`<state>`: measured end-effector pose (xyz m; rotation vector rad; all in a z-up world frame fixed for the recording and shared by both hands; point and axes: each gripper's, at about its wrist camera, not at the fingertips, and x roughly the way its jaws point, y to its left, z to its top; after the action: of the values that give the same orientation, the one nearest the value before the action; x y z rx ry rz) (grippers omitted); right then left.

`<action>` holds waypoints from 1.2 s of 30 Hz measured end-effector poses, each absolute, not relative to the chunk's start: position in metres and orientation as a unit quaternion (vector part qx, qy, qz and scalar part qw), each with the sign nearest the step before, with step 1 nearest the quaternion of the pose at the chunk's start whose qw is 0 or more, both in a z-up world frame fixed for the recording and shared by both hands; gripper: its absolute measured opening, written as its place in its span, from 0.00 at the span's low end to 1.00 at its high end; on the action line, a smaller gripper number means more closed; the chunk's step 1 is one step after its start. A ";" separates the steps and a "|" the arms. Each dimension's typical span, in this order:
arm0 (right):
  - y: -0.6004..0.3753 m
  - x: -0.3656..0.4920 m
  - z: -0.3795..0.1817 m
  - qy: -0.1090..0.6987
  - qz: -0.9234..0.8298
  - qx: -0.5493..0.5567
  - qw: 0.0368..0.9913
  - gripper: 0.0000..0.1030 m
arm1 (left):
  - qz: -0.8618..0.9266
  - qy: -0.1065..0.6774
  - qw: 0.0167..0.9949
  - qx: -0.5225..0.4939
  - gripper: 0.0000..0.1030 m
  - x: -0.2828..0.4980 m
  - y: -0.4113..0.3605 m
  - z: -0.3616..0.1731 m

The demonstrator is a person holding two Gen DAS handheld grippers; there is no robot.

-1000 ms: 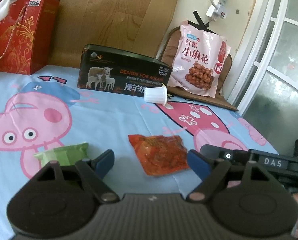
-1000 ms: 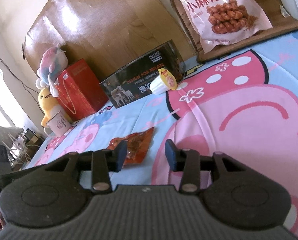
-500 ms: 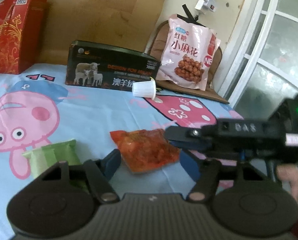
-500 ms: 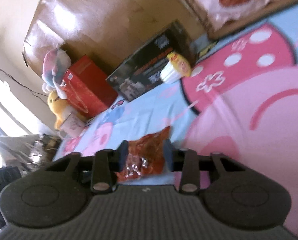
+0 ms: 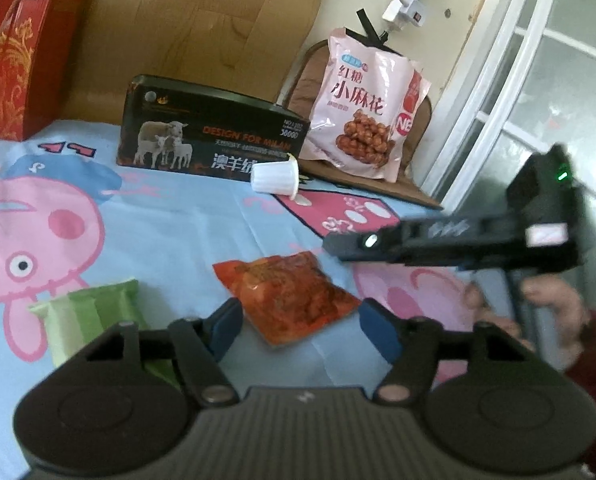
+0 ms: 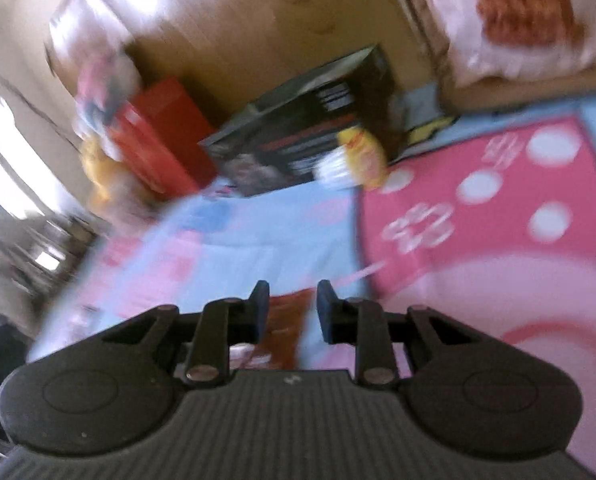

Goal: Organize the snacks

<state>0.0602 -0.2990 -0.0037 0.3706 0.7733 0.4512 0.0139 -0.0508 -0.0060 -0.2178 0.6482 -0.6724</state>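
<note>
An orange-red snack packet (image 5: 290, 296) lies flat on the cartoon bedsheet (image 5: 170, 236). My left gripper (image 5: 303, 330) is open, its blue pads standing either side of the packet's near end without pressing it. My right gripper (image 6: 292, 304) reaches in from the right, and in the left wrist view its tip (image 5: 338, 243) hovers by the packet's far right corner. Its jaws are closing, and in the blurred right wrist view the packet (image 6: 284, 320) shows between and below them, ungripped. A green packet (image 5: 86, 320) lies left of my left fingers.
A white jelly cup (image 5: 276, 176) lies on its side before a black box (image 5: 210, 136). A pink snack bag (image 5: 370, 104) leans on a chair at the back right. A red gift bag (image 5: 18, 52) stands back left. A person's hand (image 5: 550, 304) holds the right gripper.
The right gripper has swung in from the right to above the orange-red packet, and its jaws have narrowed. The left gripper's jaws have narrowed a little around the packet.
</note>
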 end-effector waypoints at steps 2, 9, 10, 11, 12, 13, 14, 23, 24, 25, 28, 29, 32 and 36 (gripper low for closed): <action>-0.303 0.058 -0.010 0.359 0.229 0.200 0.883 0.28 | -0.329 0.317 0.882 -0.113 0.70 0.016 -0.051 -0.005; -0.294 0.040 -0.018 0.318 0.226 0.176 0.904 0.25 | -0.413 0.397 0.763 -0.299 0.76 0.051 -0.051 -0.017; -0.294 0.042 -0.018 0.318 0.226 0.179 0.903 0.25 | -0.404 0.402 0.759 -0.316 0.74 0.057 -0.050 -0.020; -0.296 0.044 -0.018 0.318 0.227 0.183 0.902 0.25 | -0.390 0.406 0.761 -0.323 0.72 0.062 -0.049 -0.023; -0.298 0.044 -0.019 0.318 0.228 0.188 0.901 0.25 | -0.381 0.409 0.761 -0.330 0.71 0.065 -0.047 -0.023; -0.299 0.046 -0.019 0.319 0.228 0.191 0.900 0.25 | -0.376 0.412 0.757 -0.339 0.71 0.068 -0.044 -0.023; -0.300 0.046 -0.020 0.320 0.229 0.195 0.898 0.25 | -0.367 0.415 0.757 -0.346 0.71 0.069 -0.041 -0.021; -0.319 0.050 -0.026 0.333 0.239 0.276 0.869 0.30 | -0.215 0.515 0.766 -0.318 0.74 0.061 -0.040 0.000; -0.320 0.049 -0.026 0.331 0.239 0.278 0.869 0.33 | -0.210 0.515 0.768 -0.318 0.75 0.062 -0.043 0.001; -0.320 0.048 -0.025 0.328 0.239 0.280 0.870 0.37 | -0.207 0.514 0.769 -0.319 0.76 0.065 -0.046 0.002; -0.322 0.047 -0.025 0.325 0.240 0.283 0.870 0.40 | -0.209 0.506 0.769 -0.331 0.76 0.076 -0.052 -0.002; -0.322 0.047 -0.025 0.325 0.240 0.284 0.870 0.40 | -0.207 0.506 0.767 -0.335 0.73 0.078 -0.053 -0.002; -0.322 0.047 -0.025 0.325 0.245 0.280 0.870 0.41 | -0.217 0.519 0.759 -0.327 0.42 0.082 -0.063 -0.004; -0.320 0.047 -0.024 0.321 0.240 0.267 0.876 0.42 | -0.216 0.508 0.768 -0.323 0.36 0.084 -0.065 -0.007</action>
<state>0.0470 -0.3203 -0.0236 0.5574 0.6690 0.5009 0.0837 -0.0651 -0.0075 -0.7017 1.1031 -0.4697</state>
